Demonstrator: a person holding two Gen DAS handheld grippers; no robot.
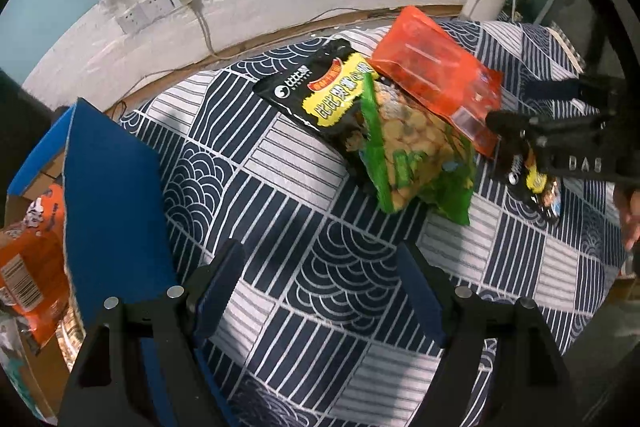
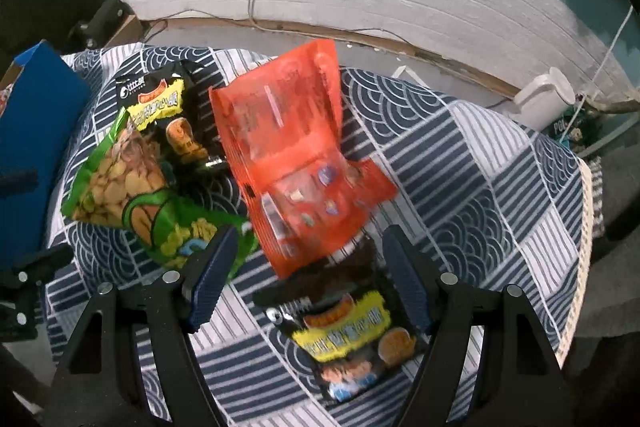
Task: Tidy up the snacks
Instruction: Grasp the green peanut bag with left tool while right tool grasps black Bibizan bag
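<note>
The right claw (image 2: 306, 287) is held open above a black snack packet (image 2: 352, 339); light, crinkly and slippery, it is best pinched across its flat sealed edge.

Four snack bags (image 2: 296, 163) on tablecloth — green, orange, two black.

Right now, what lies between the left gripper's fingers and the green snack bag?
Only bare blue-and-white patterned tablecloth: the left wrist view shows nothing else between the open left gripper and the green snack bag.
</note>
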